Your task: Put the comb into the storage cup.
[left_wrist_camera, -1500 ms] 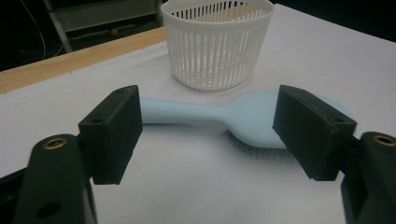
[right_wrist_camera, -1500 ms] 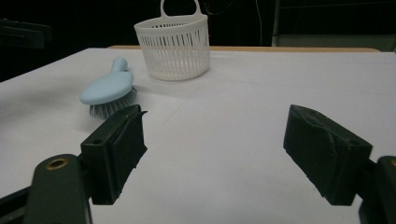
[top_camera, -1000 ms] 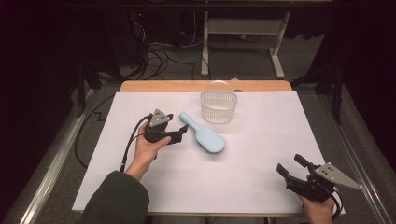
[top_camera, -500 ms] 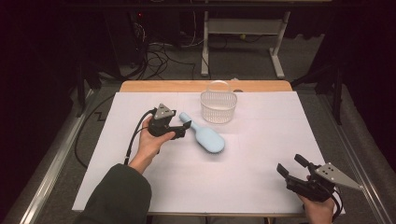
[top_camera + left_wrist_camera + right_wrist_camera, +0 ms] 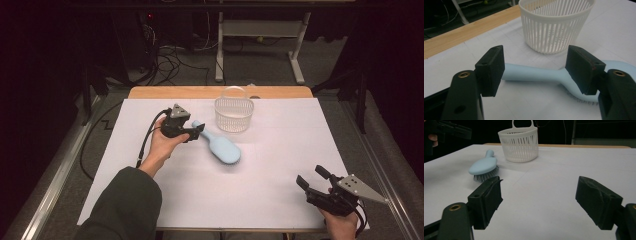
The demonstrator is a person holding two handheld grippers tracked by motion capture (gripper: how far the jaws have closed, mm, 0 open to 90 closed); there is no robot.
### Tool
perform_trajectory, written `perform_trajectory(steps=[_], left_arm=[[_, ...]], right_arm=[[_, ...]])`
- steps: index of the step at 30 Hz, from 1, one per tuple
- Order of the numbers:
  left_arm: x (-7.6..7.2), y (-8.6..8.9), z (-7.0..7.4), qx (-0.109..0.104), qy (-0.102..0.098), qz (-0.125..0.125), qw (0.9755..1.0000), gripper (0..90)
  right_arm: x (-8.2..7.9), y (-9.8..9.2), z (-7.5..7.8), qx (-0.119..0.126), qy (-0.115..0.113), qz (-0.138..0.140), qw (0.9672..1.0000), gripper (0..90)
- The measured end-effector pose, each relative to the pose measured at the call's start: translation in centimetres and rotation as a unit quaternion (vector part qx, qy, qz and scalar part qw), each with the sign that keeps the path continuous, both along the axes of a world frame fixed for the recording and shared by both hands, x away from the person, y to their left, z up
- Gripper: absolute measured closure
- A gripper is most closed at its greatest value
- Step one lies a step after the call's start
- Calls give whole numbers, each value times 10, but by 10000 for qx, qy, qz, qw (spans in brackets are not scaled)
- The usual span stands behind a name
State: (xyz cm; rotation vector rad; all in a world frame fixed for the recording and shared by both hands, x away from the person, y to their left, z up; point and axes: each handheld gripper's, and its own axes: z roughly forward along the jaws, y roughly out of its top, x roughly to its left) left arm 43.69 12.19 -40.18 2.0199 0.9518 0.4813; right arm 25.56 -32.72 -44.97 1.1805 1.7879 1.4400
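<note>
A light blue hairbrush [image 5: 220,146] lies bristles down in the middle of the white sheet, handle toward the left. My left gripper [image 5: 197,131] hovers at the handle's end. In the left gripper view the handle [image 5: 534,73] lies between the two pads [image 5: 491,68], which stand apart from it; the jaws have just been closing. A white slatted basket [image 5: 233,113] stands just behind the brush. Near the table's front right corner my right gripper [image 5: 312,178] stands open, nothing between its fingers. The right gripper view shows the brush [image 5: 484,166] and basket [image 5: 519,143] farther off.
A white sheet [image 5: 280,165] covers the table; a strip of wooden tabletop [image 5: 200,92] shows at the far edge. Beyond it are a dark floor with cables [image 5: 170,60] and a white stand's legs [image 5: 295,55]. A metal rail runs along each side of the table.
My left gripper has moved right and toward the far edge, up to the brush handle's end, and its jaws have narrowed slightly. The right gripper has stayed put.
</note>
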Motion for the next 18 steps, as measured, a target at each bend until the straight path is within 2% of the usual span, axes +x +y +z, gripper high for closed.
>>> perform_trajectory(steps=[4,6,8,11,13,15,18], left_arm=[[8,-2,4,183,123,-33,9998,369],[12,-3,6,290,228,-56,9993,400],[17,-6,7,426,421,-114,9981,422],[25,-11,8,620,732,-79,9954,436],[31,-13,8,632,923,-99,9937,459],[38,-14,7,756,1166,-162,9902,477],[45,-18,7,951,1179,-76,9884,485]], right_arm=[[0,0,0,4,6,7,10000,216],[0,0,0,7,6,8,10000,216],[0,0,0,6,1,4,10000,216],[0,0,0,7,13,9,10000,216],[1,0,0,12,28,-6,10000,217],[1,-1,0,29,46,-1,10000,218],[1,-1,0,35,43,-2,10000,218]])
